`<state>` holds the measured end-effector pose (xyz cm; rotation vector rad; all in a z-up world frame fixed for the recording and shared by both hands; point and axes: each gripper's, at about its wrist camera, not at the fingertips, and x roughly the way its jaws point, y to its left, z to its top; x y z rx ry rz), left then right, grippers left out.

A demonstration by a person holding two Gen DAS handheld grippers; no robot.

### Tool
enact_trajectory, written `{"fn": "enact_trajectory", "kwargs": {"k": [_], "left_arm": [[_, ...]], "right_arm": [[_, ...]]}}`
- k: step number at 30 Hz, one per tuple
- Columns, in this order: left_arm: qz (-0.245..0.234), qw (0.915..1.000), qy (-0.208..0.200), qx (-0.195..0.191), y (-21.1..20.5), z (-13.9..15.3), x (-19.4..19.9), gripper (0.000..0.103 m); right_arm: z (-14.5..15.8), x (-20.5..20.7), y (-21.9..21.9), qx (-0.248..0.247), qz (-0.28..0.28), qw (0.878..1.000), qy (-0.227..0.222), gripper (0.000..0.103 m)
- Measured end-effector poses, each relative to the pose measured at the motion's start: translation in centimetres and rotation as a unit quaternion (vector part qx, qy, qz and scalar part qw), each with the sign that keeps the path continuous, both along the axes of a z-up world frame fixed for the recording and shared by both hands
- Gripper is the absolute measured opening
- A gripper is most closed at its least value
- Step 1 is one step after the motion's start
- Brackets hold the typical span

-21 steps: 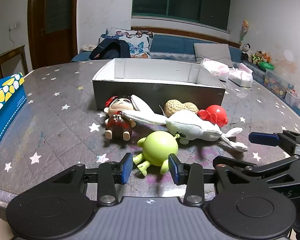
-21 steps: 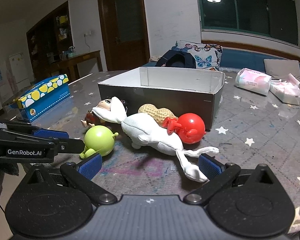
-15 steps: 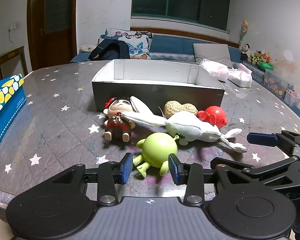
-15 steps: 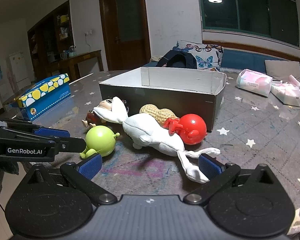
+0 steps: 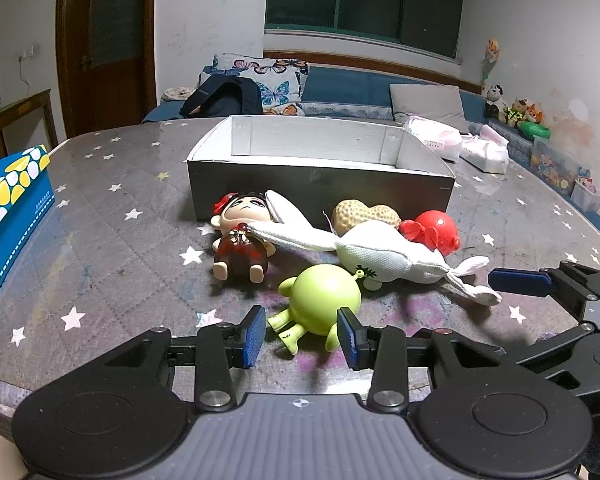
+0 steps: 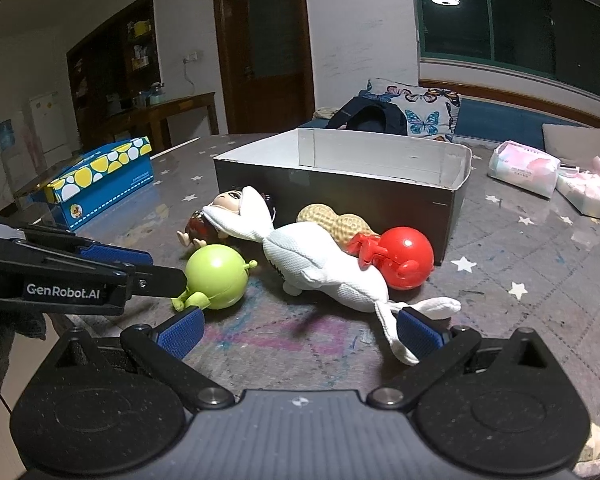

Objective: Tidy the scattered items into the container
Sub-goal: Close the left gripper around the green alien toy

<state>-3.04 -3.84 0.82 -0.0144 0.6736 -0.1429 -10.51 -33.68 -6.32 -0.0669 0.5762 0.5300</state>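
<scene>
An open grey box (image 5: 320, 188) with white inner walls stands mid-table, and several toys lie before its near wall. A green ball-shaped toy (image 5: 326, 300) is nearest, its legs between the pads of my open left gripper (image 5: 302, 336) without touching them. Behind it lie a doll (image 5: 242, 236), a white plush rabbit (image 5: 384, 256), a peanut (image 5: 364, 214) and a red toy (image 5: 436, 228). My right gripper (image 6: 300, 332) stands wide open, and the rabbit (image 6: 324, 268) has one leg by its right pad. The left gripper (image 6: 152, 268) reaches in beside the green toy (image 6: 218, 276).
A blue tissue box (image 5: 12, 208) with yellow dots lies at the table's left edge. Tissue packs (image 6: 524, 168) sit far right, behind the grey box (image 6: 340, 196). The right gripper's finger (image 5: 518, 282) shows at right. A sofa stands behind the star-patterned table (image 5: 112, 240).
Both views have shifted only slightly. The toys lie where they were and both grippers stay open.
</scene>
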Motion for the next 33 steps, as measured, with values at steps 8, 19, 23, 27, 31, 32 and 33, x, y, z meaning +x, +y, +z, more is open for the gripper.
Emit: {"fn": "enact_trajectory", "kwargs": {"k": [8,19,23,27,31,32,33], "left_arm": [[0.003,1.0000,-0.002,-0.006,0.5,0.1,0.0,0.042],[0.002,0.9998,0.000,-0.019,1.4,0.2,0.4,0.042],[-0.004,0.9996,0.005,-0.026,1.5,0.1,0.7,0.042],[-0.012,0.9994,0.009,-0.030,1.5,0.0,1.1,0.042],[-0.016,0.9990,0.015,-0.038,1.8,0.0,1.7,0.042],[-0.018,0.9989,0.016,-0.041,1.9,0.0,1.8,0.042],[-0.019,0.9987,0.017,-0.044,2.1,0.1,1.9,0.042]], "right_arm": [[-0.1,-0.1,0.7,-0.005,0.017,1.000,0.001,0.103],[-0.4,0.1,2.2,-0.018,0.049,0.999,0.005,0.103],[-0.6,0.3,2.9,-0.026,0.063,0.998,0.007,0.102],[-0.8,0.6,3.7,-0.033,0.079,0.996,0.010,0.097],[-0.9,1.1,4.6,-0.041,0.095,0.995,0.011,0.097],[-0.9,1.2,4.7,-0.041,0.098,0.994,0.011,0.096],[-0.9,1.3,4.9,-0.041,0.102,0.994,0.011,0.095]]}}
